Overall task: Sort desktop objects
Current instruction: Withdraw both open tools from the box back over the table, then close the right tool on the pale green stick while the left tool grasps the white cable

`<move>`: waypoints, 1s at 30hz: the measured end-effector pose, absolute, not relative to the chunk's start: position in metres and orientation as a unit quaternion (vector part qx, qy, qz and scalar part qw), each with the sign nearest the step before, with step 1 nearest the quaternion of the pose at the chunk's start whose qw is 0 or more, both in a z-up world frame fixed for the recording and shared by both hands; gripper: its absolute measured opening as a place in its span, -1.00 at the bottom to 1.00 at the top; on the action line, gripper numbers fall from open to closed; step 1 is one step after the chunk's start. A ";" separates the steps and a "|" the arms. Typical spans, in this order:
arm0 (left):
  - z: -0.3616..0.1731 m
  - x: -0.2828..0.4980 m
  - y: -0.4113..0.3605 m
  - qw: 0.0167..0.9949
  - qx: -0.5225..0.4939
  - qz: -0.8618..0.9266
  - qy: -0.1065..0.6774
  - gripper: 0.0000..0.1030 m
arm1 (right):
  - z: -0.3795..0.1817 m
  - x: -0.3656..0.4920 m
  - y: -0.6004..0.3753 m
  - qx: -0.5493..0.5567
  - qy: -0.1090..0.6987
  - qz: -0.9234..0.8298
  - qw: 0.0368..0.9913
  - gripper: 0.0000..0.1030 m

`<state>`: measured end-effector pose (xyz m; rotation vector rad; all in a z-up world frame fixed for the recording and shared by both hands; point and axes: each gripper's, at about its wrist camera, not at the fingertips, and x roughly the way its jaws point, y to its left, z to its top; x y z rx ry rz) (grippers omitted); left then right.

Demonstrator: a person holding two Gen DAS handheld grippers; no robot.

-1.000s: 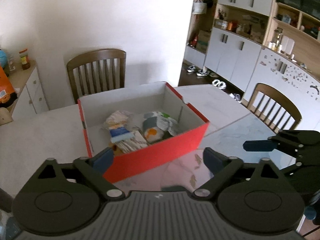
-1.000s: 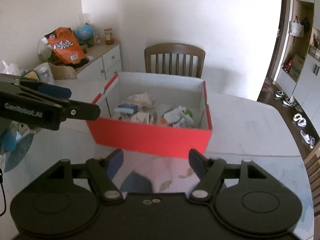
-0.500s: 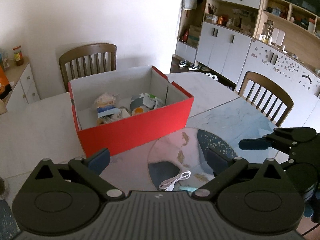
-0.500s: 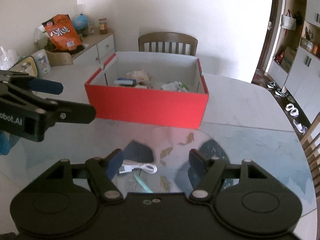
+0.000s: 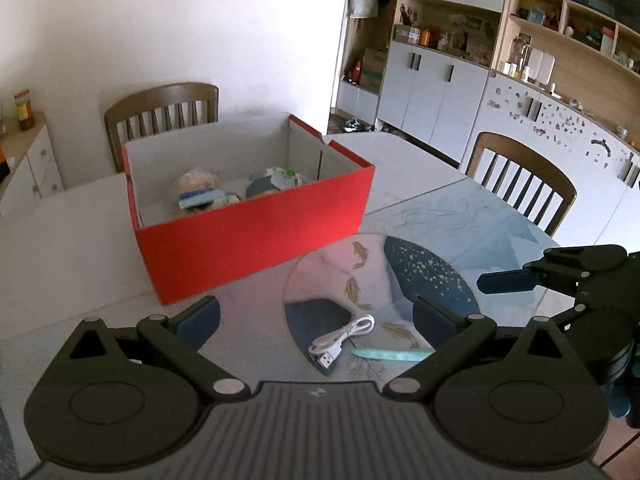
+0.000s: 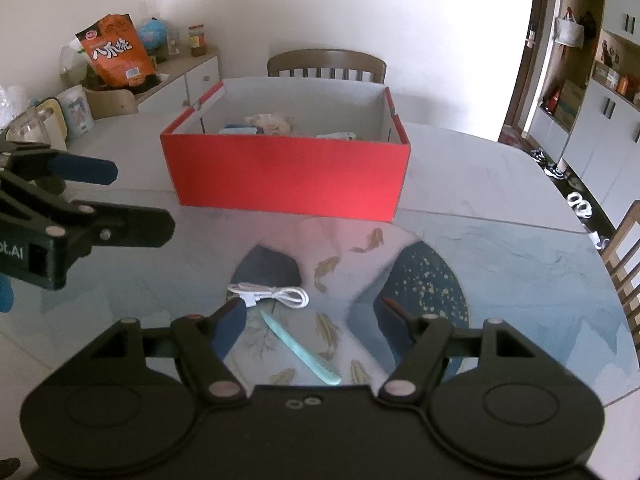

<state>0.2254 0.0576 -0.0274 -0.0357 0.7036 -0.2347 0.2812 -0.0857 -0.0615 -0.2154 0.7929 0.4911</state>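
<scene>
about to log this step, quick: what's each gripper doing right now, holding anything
left gripper: open, holding nothing.
right gripper: open, holding nothing, above the white cable.

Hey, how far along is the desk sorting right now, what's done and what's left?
Done: several small items already lie inside the red cardboard box. In hand: nothing; the left claw and right claw are both open and empty above the table. Left: the coiled white USB cable and the slim mint-green plastic stick lie loose on the round patterned glass mat.
</scene>
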 end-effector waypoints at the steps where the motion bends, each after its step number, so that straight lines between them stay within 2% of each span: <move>1: -0.030 0.225 0.058 0.933 -0.016 -0.113 0.342 1.00 | -0.064 0.280 -0.087 -0.105 0.381 0.236 0.888 0.41; 30: -0.107 0.247 0.031 0.920 0.020 -0.130 0.370 0.98 | -0.127 0.286 -0.096 -0.133 0.400 0.249 0.872 0.32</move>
